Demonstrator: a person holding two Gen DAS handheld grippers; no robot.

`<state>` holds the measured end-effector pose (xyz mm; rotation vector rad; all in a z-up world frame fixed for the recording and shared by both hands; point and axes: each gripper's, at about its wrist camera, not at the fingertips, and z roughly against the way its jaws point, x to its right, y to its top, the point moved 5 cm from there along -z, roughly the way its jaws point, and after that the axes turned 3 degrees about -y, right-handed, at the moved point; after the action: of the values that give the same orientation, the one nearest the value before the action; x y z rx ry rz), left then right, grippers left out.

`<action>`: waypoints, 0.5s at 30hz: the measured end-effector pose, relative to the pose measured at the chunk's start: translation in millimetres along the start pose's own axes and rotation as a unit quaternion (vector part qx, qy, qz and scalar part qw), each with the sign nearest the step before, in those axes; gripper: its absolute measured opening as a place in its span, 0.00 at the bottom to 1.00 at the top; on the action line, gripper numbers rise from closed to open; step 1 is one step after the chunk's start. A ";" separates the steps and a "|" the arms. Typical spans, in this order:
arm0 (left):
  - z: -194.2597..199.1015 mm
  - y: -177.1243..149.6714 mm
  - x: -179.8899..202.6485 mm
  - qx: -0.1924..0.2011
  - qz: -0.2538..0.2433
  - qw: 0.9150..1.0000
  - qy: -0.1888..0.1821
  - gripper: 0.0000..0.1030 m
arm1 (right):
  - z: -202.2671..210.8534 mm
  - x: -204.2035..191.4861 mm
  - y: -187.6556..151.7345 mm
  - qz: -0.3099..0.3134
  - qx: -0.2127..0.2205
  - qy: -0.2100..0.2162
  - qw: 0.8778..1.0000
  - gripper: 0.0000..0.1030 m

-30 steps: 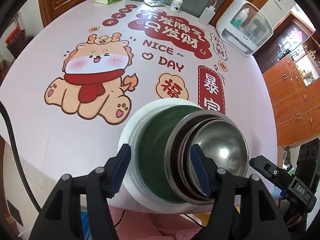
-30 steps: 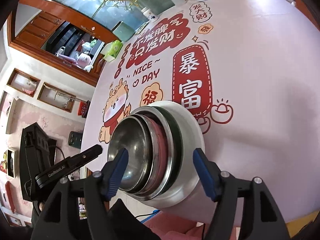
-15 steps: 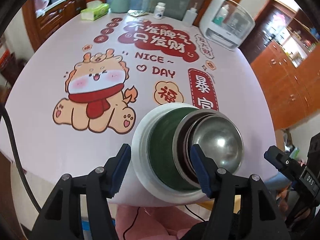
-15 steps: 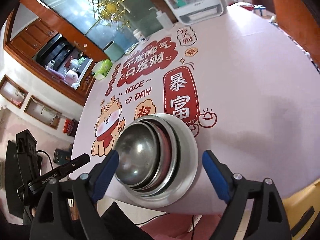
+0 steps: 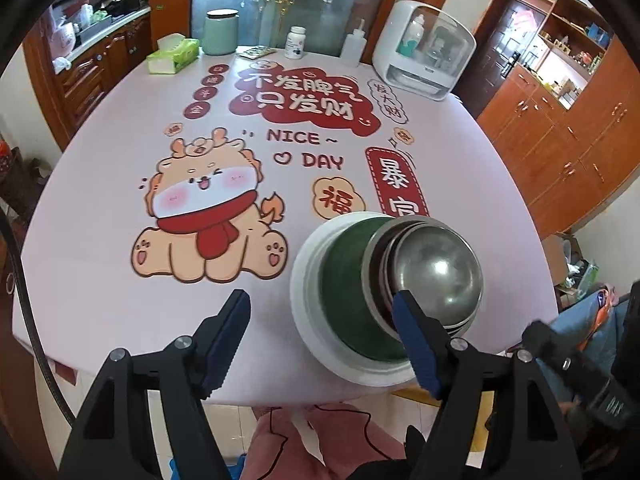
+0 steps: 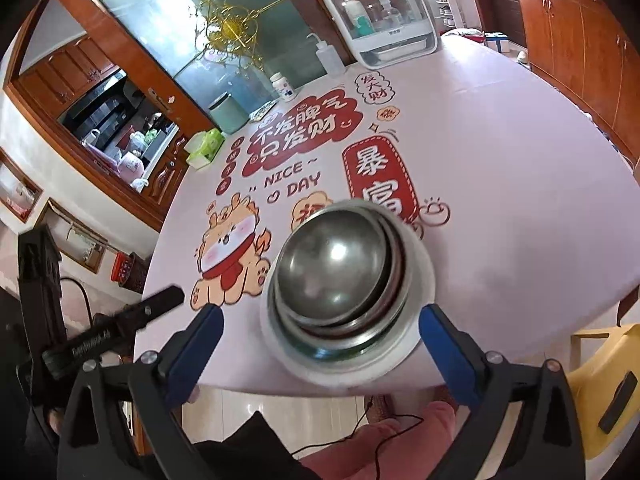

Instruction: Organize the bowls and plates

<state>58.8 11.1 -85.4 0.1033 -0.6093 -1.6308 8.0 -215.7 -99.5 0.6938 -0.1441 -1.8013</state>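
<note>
Wooden cabinets (image 5: 560, 140) and a frosted glass door (image 5: 280, 4) ring a round worktop (image 5: 100, 280) under a pink cloth printed with a scarfed cartoon dragon (image 5: 208, 216), the words "NICE ~ DAY" (image 5: 304, 148), and red panels of Chinese characters, one reading 不发脾气 只发财 (image 5: 300, 96), another 暴富 (image 6: 380, 184), plus a 福 badge (image 5: 338, 200).

Just ahead of both pairs of fingers, at the worktop's near edge, stands the stack of dishes: a white plate (image 5: 304, 300) at the bottom, a dark green dish (image 5: 344, 280) on it, then steel bowls nested upside down, the topmost steel bowl (image 5: 440, 268) a shiny dome. From the right wrist view the same stack shows with the white plate (image 6: 420, 280) under the steel bowl (image 6: 332, 264).

On the left gripper (image 5: 324, 340) the fingers are spread wide and hold nothing; the right-hand finger (image 5: 416, 344) overlaps the rim of the stack in the picture, though contact cannot be told. On the right gripper (image 6: 320, 356) the fingers are also spread wide and hold nothing, with the stack between and just beyond their tips.

Far beyond the fingers, along the back edge, stand a green tissue box (image 5: 172, 56), a pale green canister (image 5: 220, 32), a white pill bottle (image 5: 296, 42), a squeeze bottle (image 5: 354, 44) and a white cabinet with a clear lid (image 5: 424, 48) holding bottles. Its label is too small to read. A yellow chair (image 6: 600, 368) sits to the right.
</note>
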 end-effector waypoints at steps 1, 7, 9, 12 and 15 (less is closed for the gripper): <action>2.4 -1.3 -0.1 0.002 0.002 1.000 0.001 0.70 | 0.9 -1.9 -3.2 0.002 -0.003 0.001 1.000 0.96; 25.0 -13.7 12.7 0.024 0.008 1.000 0.015 0.76 | 15.1 -10.8 -2.8 0.052 -0.007 0.001 0.999 0.97; 31.5 -19.8 18.1 0.026 0.012 0.999 0.022 0.76 | 25.1 -11.7 -1.0 0.057 -0.009 0.008 0.998 0.97; 39.3 -29.0 29.0 0.038 0.007 0.999 0.027 0.77 | 40.0 -15.6 -4.7 0.085 -0.001 0.009 0.996 0.98; 44.6 -38.1 39.8 0.045 0.003 0.998 0.036 0.78 | 50.9 -17.1 -11.7 0.097 0.000 0.014 0.995 1.00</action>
<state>-0.3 -10.9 -53.1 0.2254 -0.6266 -1.5875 -25.2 -208.4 -56.4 0.6806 -0.1856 -1.6056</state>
